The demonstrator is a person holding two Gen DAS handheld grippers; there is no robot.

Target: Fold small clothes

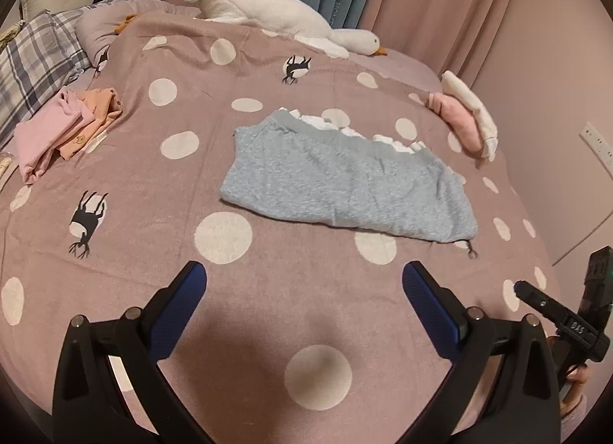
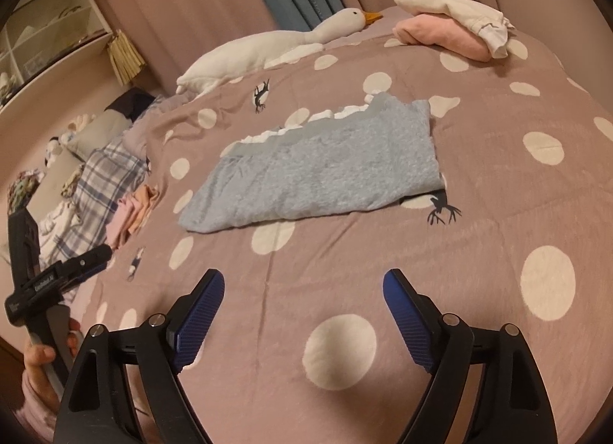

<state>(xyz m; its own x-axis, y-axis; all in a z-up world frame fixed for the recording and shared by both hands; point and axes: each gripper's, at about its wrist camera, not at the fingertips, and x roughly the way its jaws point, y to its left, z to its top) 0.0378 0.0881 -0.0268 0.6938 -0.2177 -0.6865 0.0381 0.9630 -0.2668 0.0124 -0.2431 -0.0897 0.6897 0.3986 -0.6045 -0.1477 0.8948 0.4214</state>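
Two grippers: both hang above the bedspread with nothing between their fingers.
Left wrist view, left gripper (image 1: 304,279): blue-padded fingers spread wide, released, over bare dotted bedspread (image 1: 268,313).
Left wrist view, grey garment (image 1: 345,183): folded flat mid-bed, well beyond the fingertips, a white frilled edge showing along its far side.
Left wrist view, pink and orange clothes (image 1: 65,129): loose heap at the left, beside a plaid pillow (image 1: 34,64).
Left wrist view, folded stack (image 1: 467,118): pink piece under a cream one, far right edge.
Left wrist view, plush goose (image 1: 276,18): lies along the far side.
Right wrist view, right gripper (image 2: 302,285): fingers apart, released, near the grey garment (image 2: 325,171) but not touching it.
Right wrist view, folded stack (image 2: 456,26): top right, beside the goose's beak.
Right wrist view, left hand (image 2: 42,363): grips the other gripper's handle at lower left.
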